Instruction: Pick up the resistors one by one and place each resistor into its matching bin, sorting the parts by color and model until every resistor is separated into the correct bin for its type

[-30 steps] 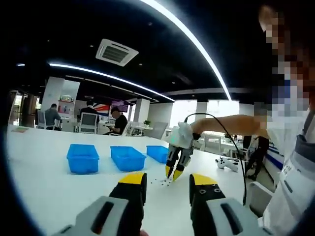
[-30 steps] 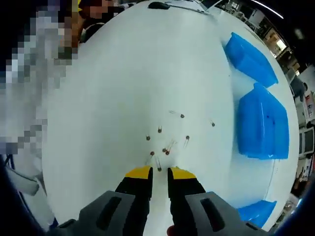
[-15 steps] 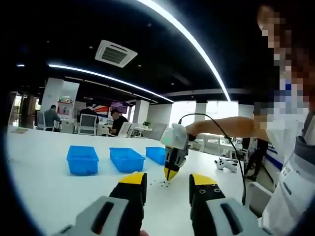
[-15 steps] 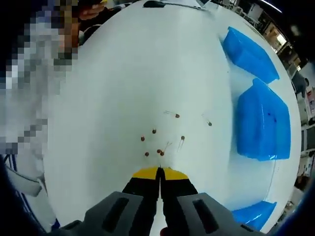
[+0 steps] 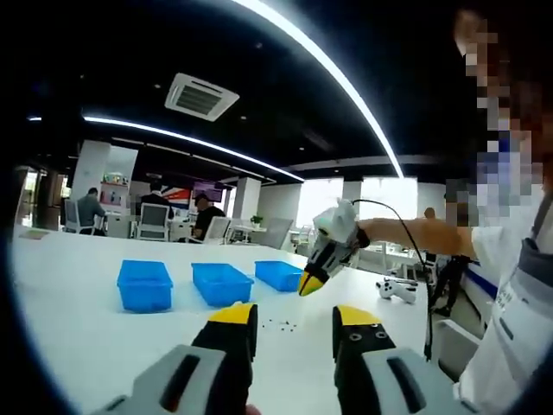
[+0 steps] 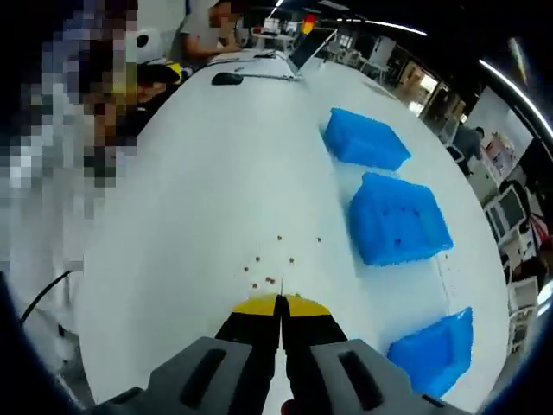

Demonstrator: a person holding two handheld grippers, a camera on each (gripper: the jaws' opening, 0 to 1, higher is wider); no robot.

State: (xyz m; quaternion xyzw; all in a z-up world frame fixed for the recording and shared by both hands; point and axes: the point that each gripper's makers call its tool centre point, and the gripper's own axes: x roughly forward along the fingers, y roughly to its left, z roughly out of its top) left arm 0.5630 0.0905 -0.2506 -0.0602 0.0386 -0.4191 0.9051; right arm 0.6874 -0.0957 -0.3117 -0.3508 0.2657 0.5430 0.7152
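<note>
In the left gripper view, three blue bins (image 5: 144, 284) stand in a row on the white counter (image 5: 69, 328), the left tool (image 5: 292, 324) sits with its yellow-tipped jaws parted and holding nothing, and a scatter of small resistors (image 5: 280, 325) lies on the counter just beyond those jaws. To the right and above them, the right tool (image 5: 309, 284) hangs clear of the counter with its jaws pressed together. In the right gripper view, the right tool's jaws meet with no gap; whether a resistor is pinched between them I cannot tell, with loose resistors on the counter beyond its tips and the bins farther right.
</note>
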